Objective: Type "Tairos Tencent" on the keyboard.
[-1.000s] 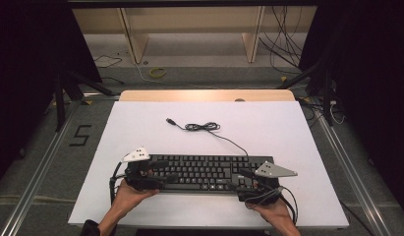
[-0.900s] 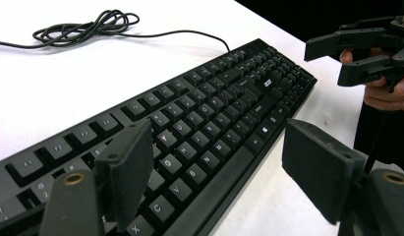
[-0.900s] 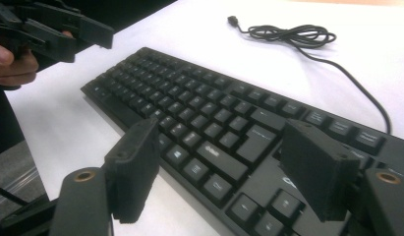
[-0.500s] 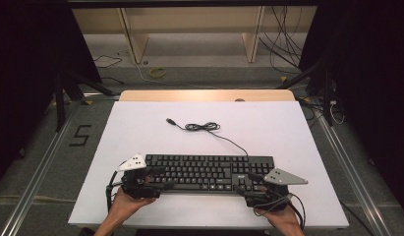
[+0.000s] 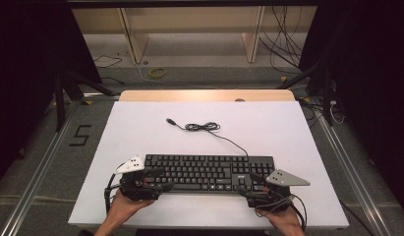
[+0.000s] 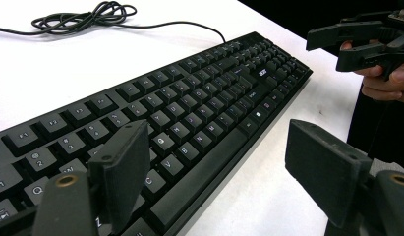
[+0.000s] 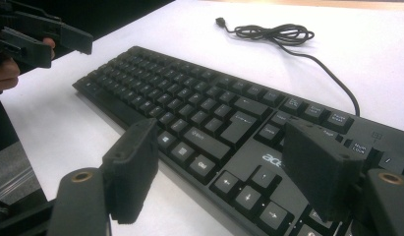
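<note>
- Left gripper (image 5: pixel 158 179) is held at the left end of the black keyboard (image 5: pixel 207 172); jaws are spread wide, nothing clamped. In the left gripper view one pad is seen over the left keys, the other off the front edge above the white table (image 5: pixel 268 128).
- Keyboard is laid flat near the table's front edge, parallel to it. Its cable (image 5: pixel 202 127) is run back to a loose coil, with the USB plug (image 5: pixel 168 120) lying free behind.
- Right gripper (image 5: pixel 253 186) is held at the right end, jaws likewise apart, empty.
- Step judged: both ends are being straddled, grasp not yet made.
- Next move calls for both jaws to be closed on the front edge evenly, so the board isn't skewed.
- Legible: "acer" logo (image 7: pixel 273 160) above the arrow keys; a "5" (image 5: pixel 80 135) is marked on the floor left of the table. Key legends too small to be read.
</note>
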`<state>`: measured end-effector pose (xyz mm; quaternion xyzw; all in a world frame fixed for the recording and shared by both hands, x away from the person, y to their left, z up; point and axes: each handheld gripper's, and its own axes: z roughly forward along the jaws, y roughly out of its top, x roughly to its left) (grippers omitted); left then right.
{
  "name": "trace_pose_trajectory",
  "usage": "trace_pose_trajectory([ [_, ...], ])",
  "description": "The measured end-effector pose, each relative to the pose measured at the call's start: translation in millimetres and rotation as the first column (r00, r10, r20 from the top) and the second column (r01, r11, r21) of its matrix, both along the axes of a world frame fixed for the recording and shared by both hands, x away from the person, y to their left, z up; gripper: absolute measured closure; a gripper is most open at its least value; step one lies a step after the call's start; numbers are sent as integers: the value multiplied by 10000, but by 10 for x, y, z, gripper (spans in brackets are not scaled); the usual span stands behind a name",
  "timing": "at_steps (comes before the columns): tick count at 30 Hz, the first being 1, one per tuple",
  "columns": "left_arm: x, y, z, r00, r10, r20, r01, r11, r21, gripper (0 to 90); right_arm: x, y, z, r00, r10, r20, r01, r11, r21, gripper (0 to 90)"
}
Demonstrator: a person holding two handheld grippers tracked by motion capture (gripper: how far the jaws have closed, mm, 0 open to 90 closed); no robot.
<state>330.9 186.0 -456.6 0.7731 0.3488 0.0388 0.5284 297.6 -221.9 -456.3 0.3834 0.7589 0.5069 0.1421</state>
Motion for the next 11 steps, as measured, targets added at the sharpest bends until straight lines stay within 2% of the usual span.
trace_pose_trajectory([
  [11, 17, 13, -12, 10000, 69, 43, -69, 10000, 40, 246, 6, 3, -7, 10000, -16, 24, 16, 10000, -64, 308],
])
